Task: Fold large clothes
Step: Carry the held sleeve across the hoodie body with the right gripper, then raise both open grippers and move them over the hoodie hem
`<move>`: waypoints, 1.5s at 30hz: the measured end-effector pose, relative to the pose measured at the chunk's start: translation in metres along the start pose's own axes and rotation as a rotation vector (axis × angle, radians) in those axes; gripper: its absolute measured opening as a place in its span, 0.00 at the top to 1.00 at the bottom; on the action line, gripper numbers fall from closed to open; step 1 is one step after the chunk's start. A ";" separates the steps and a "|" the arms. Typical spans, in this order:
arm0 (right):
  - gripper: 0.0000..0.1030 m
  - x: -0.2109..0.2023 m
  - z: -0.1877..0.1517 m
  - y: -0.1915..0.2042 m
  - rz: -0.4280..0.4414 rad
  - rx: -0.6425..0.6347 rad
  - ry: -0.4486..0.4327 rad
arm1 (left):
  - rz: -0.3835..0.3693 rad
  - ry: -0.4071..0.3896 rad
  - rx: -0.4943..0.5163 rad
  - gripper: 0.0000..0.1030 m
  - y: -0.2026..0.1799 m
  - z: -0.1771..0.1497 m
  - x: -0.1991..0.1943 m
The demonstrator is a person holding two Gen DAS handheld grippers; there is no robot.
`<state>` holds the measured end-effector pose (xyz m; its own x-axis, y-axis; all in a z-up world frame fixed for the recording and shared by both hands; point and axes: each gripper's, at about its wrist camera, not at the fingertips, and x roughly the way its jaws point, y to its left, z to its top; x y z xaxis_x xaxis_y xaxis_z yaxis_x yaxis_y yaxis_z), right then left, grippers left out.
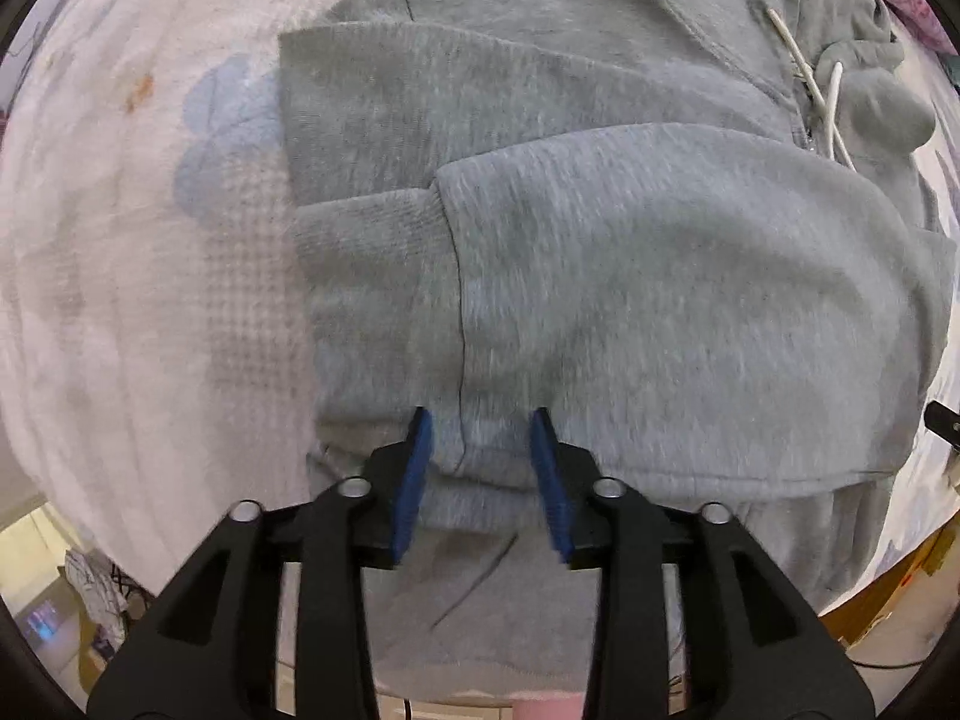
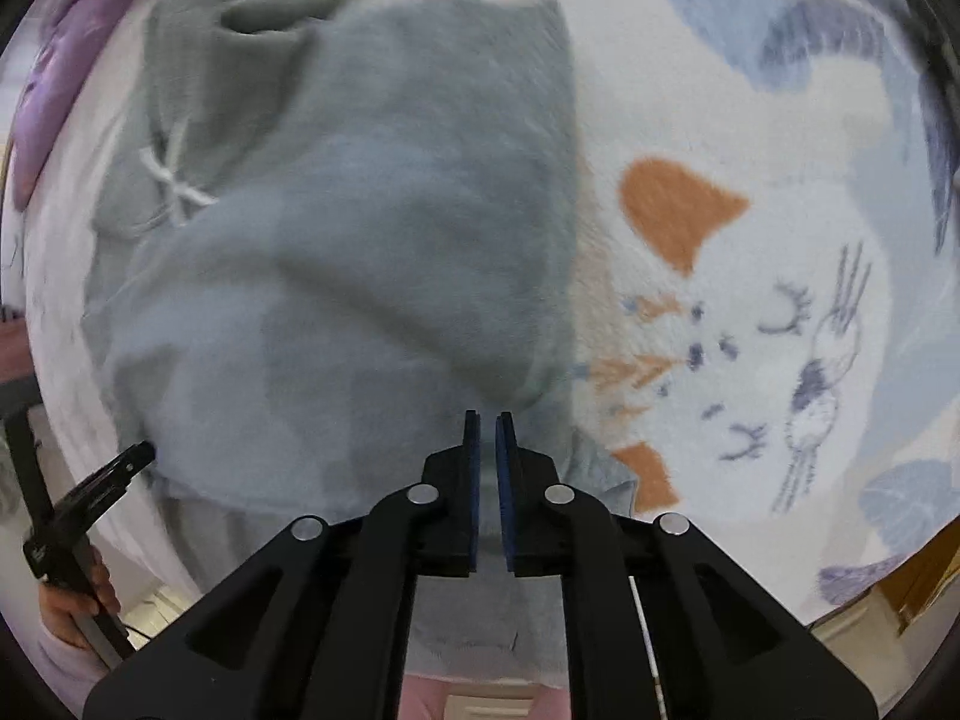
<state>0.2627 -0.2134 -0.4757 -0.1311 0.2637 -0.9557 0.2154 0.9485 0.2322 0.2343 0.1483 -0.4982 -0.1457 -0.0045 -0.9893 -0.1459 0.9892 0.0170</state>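
Garment: grey fleece zip hoodie lies on the patterned fleece bed blanket.
Done: both sleeves folded across the hoodie's chest.
Left: judged, folding hem towards hood.
Left tool: spread, straddling the hoodie's cuff seam.
Right tool: nearly pressed together; whether it pinches cloth, cannot tell.

Bedroom: patterned bed blanket

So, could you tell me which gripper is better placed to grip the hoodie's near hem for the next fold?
Left. The left gripper is open, its pads straddling the grey hoodie by the cuff seam. The right gripper is nearly closed above the hoodie's edge and must reopen first.
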 end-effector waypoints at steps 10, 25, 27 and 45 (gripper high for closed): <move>0.25 -0.084 -0.034 0.023 -0.004 -0.040 -0.118 | -0.034 -0.062 0.019 0.37 -0.005 -0.016 -0.074; 0.15 -0.225 -0.139 0.049 0.005 -0.009 -0.297 | -0.098 -0.179 0.153 0.29 -0.028 -0.101 -0.185; 0.15 -0.241 -0.151 0.051 -0.008 0.002 -0.332 | -0.105 -0.191 0.177 0.29 -0.030 -0.109 -0.196; 0.15 -0.303 -0.196 0.051 0.001 0.002 -0.445 | -0.114 -0.330 0.279 0.29 -0.063 -0.149 -0.285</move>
<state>0.1239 -0.2107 -0.1385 0.2986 0.1630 -0.9403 0.2167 0.9480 0.2332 0.1396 0.0656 -0.1956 0.1831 -0.1130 -0.9766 0.1334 0.9870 -0.0892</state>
